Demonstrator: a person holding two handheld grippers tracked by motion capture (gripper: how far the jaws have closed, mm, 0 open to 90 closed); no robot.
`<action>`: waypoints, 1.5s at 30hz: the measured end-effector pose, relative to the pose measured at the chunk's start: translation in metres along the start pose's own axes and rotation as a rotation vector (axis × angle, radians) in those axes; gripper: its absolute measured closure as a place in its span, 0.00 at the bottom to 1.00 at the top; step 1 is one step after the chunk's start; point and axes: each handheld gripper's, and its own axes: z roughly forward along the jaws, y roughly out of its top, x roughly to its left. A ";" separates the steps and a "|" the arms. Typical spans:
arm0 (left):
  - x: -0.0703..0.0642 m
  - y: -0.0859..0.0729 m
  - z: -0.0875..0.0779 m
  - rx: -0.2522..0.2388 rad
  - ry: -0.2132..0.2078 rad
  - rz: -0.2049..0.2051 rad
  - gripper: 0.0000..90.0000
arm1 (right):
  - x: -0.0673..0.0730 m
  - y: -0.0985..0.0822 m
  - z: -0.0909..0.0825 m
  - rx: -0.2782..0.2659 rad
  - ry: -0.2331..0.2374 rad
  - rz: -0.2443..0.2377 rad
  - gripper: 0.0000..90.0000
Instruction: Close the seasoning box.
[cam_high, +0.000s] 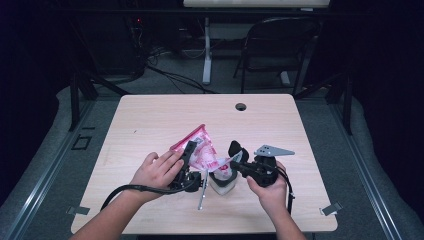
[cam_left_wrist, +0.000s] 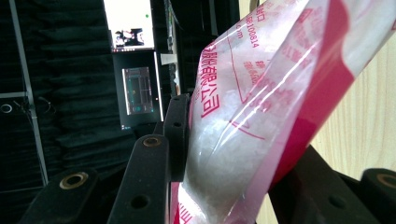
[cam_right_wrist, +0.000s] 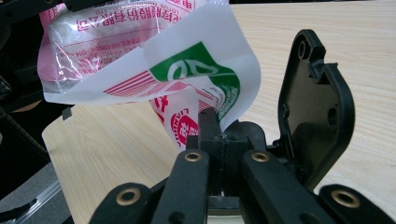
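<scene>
A pink and clear plastic bag (cam_high: 199, 146) of white grains hangs tilted over the middle of the wooden table (cam_high: 150, 115). My left gripper (cam_high: 191, 154) is shut on the bag's body; in the left gripper view the bag (cam_left_wrist: 261, 116) is squeezed between the two black jaws. My right gripper (cam_high: 236, 164) is shut on the bag's lower corner, and the white and green edge (cam_right_wrist: 205, 79) sits pinched at my right gripper (cam_right_wrist: 223, 133). Below the bag stands a small white container (cam_high: 222, 182) with its black flip lid (cam_high: 234, 149) raised; the same lid (cam_right_wrist: 317, 102) stands upright just right of the jaws.
A round cable hole (cam_high: 241, 106) is in the table near the far edge. Beyond the table stand a black folding chair (cam_high: 280, 45) and a white desk leg (cam_high: 206, 50). Bare tabletop lies to the left, right and far side.
</scene>
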 end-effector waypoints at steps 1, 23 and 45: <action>0.000 0.000 0.000 0.006 -0.014 -0.007 0.76 | 0.000 0.000 0.000 0.004 -0.001 -0.004 1.00; 0.000 0.002 0.000 -0.004 0.001 0.002 0.76 | -0.002 -0.002 0.002 0.010 -0.013 -0.003 1.00; 0.003 0.002 -0.001 0.000 0.006 0.013 0.76 | -0.003 -0.002 0.001 0.006 -0.012 -0.002 1.00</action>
